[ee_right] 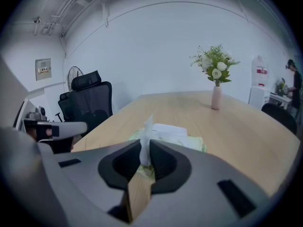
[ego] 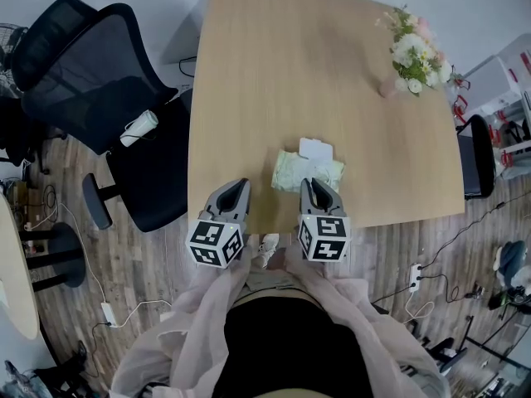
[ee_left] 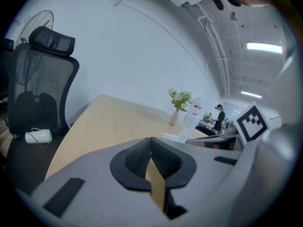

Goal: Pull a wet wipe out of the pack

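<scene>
A pale green wet wipe pack (ego: 292, 172) lies near the front edge of the wooden table (ego: 282, 65), its white lid (ego: 316, 148) flipped open. My right gripper (ego: 314, 183) reaches the pack's near side. In the right gripper view the right gripper (ee_right: 145, 151) is shut on a white wet wipe (ee_right: 147, 129) that stands up from the pack (ee_right: 195, 144). My left gripper (ego: 242, 184) hovers over the table edge to the left of the pack, apart from it. Seen in its own view, the left gripper (ee_left: 151, 156) has its pads together with nothing between them.
A vase of white flowers (ego: 413, 55) stands at the table's far right corner. A black office chair (ego: 104, 98) with a white roll (ego: 138, 128) on it sits left of the table. Another dark chair (ego: 476, 157) is at the right. Cables and power strips lie on the floor.
</scene>
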Demonstrator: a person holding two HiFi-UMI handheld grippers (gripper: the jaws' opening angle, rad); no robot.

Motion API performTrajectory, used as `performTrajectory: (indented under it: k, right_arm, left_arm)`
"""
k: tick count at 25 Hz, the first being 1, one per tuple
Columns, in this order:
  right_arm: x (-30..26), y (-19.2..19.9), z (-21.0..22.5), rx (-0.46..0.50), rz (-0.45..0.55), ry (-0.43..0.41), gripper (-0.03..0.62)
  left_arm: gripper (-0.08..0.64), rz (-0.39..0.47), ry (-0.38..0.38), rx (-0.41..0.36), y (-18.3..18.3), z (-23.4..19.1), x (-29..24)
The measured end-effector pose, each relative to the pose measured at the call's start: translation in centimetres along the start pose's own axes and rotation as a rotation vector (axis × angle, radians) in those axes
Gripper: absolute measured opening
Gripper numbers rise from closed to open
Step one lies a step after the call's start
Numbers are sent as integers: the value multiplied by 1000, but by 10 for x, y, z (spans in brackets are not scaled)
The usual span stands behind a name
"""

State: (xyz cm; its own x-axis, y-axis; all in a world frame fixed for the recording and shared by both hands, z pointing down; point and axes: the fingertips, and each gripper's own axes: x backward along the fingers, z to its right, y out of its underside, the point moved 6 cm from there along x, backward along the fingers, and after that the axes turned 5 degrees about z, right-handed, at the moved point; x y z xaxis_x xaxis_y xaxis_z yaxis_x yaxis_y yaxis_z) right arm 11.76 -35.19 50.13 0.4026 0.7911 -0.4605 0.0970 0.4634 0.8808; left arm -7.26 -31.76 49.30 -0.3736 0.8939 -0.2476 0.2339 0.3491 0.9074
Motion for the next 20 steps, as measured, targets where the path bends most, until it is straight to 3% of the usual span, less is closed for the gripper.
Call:
performTrajectory:
  k: [20]
  right_arm:
    - [18,5,8,-45,33,40,17]
  left_arm:
    - [11,-8,76,-38,-1,21,-2]
